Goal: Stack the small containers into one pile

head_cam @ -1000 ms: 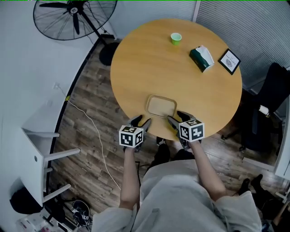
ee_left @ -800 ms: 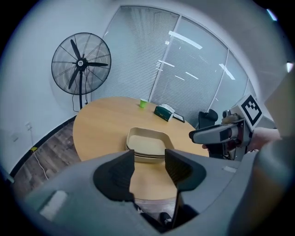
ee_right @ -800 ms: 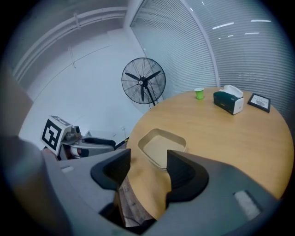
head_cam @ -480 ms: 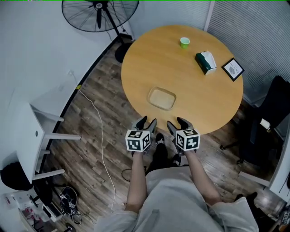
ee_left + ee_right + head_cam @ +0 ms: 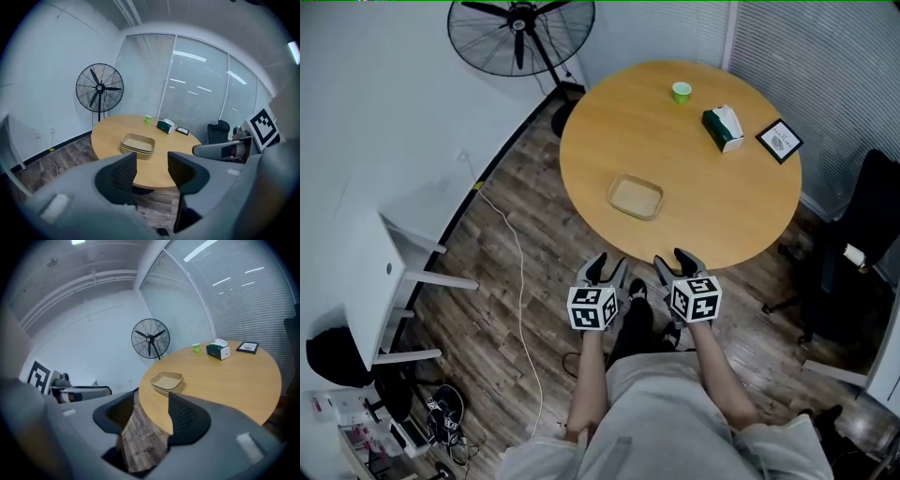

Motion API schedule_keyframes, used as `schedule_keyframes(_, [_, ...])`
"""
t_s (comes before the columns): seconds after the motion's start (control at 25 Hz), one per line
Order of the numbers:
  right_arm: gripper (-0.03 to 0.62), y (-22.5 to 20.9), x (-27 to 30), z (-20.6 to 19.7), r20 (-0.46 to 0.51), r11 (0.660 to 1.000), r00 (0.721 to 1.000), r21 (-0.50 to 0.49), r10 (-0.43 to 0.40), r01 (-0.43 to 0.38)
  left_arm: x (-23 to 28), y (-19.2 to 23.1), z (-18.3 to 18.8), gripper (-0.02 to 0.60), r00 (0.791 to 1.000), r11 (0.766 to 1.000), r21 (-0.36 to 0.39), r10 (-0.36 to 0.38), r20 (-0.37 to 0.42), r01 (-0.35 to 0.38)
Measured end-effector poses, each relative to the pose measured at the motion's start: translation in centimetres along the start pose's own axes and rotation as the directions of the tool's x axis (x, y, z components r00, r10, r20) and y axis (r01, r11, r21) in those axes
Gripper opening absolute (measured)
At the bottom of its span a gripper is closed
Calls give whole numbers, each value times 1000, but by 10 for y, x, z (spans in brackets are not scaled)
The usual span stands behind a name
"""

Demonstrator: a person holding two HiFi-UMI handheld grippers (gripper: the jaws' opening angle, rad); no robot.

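The tan small containers (image 5: 636, 197) sit nested in one pile on the round wooden table (image 5: 703, 187), near its front edge. The pile (image 5: 138, 143) shows beyond the jaws in the left gripper view, and again as the same pile (image 5: 167, 381) in the right gripper view. My left gripper (image 5: 607, 266) hangs open over the floor, short of the table edge, with nothing between its fingers. Beside it my right gripper (image 5: 673, 262) is also off the table and wide apart; its jaws are closing slightly on empty air.
A green cup (image 5: 682, 91), a green tissue box (image 5: 723, 127) and a framed card (image 5: 779, 141) stand at the table's far side. A floor fan (image 5: 521, 33) is behind, a black chair (image 5: 862, 234) at right, a white desk (image 5: 394, 281) and a floor cable (image 5: 520, 281) at left.
Both grippers have drawn back from the container pile, off the table edge and over the floor. The person has stepped away, so the table sits farther off.
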State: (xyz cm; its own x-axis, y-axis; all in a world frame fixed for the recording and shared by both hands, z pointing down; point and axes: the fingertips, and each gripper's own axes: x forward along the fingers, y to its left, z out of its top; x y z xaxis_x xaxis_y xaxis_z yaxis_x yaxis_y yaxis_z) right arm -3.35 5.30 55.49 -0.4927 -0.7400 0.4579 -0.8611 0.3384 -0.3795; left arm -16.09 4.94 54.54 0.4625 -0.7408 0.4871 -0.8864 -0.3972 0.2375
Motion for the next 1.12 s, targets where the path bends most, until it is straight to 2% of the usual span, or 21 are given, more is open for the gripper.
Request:
schedule_keyframes(0.48, [222,13,-24,-10,6,995,999,-81,51,-50,-20,-17,-6,196,999,998,50,24,33,-26])
schedule_keyframes(1.12, [109,17,-24,-8,27,995,997,-68,75,-73,-34,-14,-10,50,998,997,59,50,45,-53])
